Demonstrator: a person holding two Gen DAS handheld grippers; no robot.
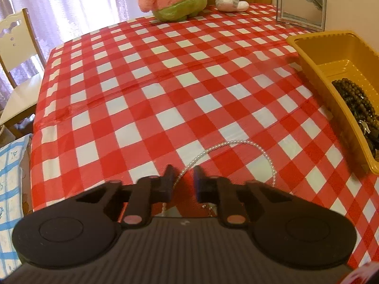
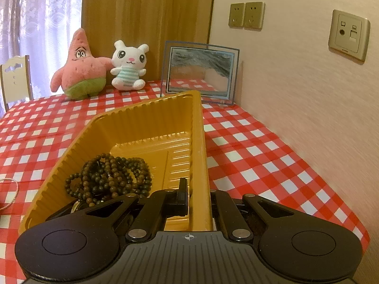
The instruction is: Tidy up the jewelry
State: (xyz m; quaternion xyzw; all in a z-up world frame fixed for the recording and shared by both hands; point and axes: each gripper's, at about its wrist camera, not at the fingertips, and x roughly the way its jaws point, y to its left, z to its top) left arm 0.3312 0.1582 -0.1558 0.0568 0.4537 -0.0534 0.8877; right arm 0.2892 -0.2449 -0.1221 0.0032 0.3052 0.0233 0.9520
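A white pearl necklace [image 1: 239,143] lies looped on the red-checked tablecloth. My left gripper [image 1: 183,177] is low over its near strand, which runs between the two fingers; the jaws are partly apart and not closed on it. A yellow plastic tray [image 1: 315,64] sits to the right and holds dark brown bead strands [image 1: 355,97]. My right gripper [image 2: 196,196] straddles the tray's right wall [image 2: 200,153], left finger [image 2: 182,194] inside, right finger hidden behind the wall. The beads [image 2: 111,175] lie just left of it. A bit of the pearl necklace [image 2: 14,189] shows at far left.
Two plush toys [image 2: 80,71] [image 2: 129,66] and a glass picture frame [image 2: 201,73] stand at the table's far edge. A wall with sockets [image 2: 246,15] runs along the right. A chair [image 1: 16,66] stands past the table's left edge.
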